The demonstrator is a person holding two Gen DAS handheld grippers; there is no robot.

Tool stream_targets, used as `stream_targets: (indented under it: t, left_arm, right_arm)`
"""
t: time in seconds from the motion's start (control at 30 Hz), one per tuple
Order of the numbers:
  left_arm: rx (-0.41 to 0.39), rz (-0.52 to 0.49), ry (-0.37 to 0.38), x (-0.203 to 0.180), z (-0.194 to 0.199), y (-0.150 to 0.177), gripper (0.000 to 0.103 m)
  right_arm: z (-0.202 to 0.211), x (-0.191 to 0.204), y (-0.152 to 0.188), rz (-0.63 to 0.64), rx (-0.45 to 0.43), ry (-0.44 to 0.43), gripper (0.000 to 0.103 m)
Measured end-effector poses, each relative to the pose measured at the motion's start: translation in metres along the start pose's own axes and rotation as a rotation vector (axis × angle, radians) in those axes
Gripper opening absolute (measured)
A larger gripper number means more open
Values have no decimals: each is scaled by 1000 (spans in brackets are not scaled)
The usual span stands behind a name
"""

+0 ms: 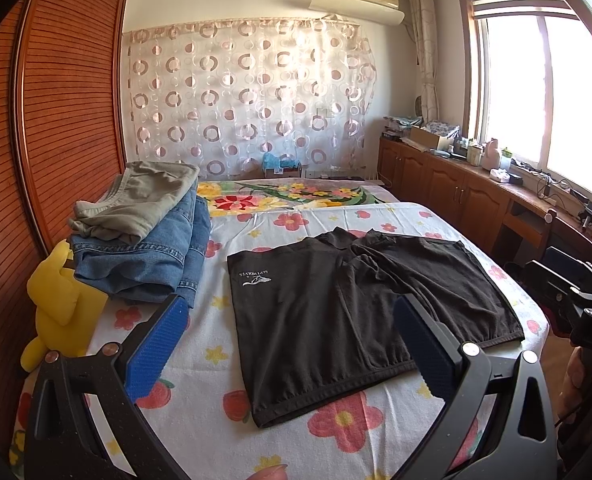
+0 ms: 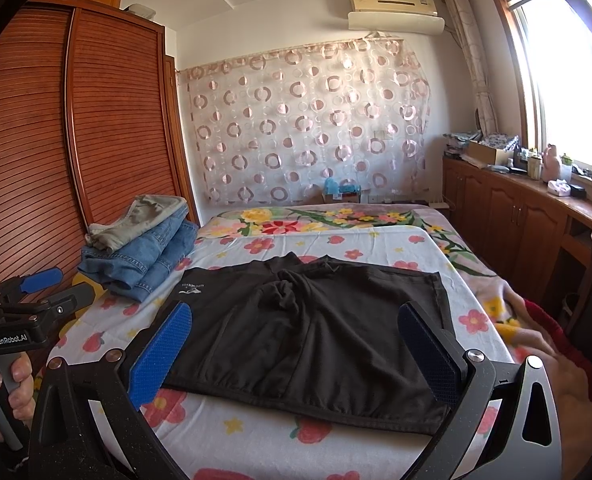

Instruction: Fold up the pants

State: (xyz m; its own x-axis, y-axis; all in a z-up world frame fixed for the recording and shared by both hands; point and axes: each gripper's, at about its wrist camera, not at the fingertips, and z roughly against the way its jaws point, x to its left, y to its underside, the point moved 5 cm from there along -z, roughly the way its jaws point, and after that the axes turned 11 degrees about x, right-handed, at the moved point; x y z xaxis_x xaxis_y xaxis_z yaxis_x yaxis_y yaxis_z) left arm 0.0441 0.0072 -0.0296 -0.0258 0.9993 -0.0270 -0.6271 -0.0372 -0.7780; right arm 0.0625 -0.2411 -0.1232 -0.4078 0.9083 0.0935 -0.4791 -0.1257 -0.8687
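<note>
Your left claw [image 1: 292,344] and right claw [image 2: 296,354] hover with jaws apart, gripping nothing, just above the black shorts [image 2: 316,332] lying flat on the flowered bed [image 1: 216,400].

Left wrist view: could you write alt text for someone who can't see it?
Black shorts lie spread flat on a flowery bed, framed by the open left claw with blue pads. Folded jeans and khaki pants are stacked at left.
</note>
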Motion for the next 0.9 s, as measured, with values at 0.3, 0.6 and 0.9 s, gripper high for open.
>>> stream_targets:
  t: [0.3, 0.6, 0.9]
  left_arm:
    - [0, 0, 1, -3, -2, 3, 103]
    - [-2, -1, 0, -3, -1, 3, 103]
    - [-3, -1, 0, -3, -1, 3, 103]
  right_arm:
    - [0, 1, 0, 0, -1, -3, 103]
    - [1, 1, 0, 0, -1, -3, 103]
    - [0, 2, 0, 0, -2, -4, 103]
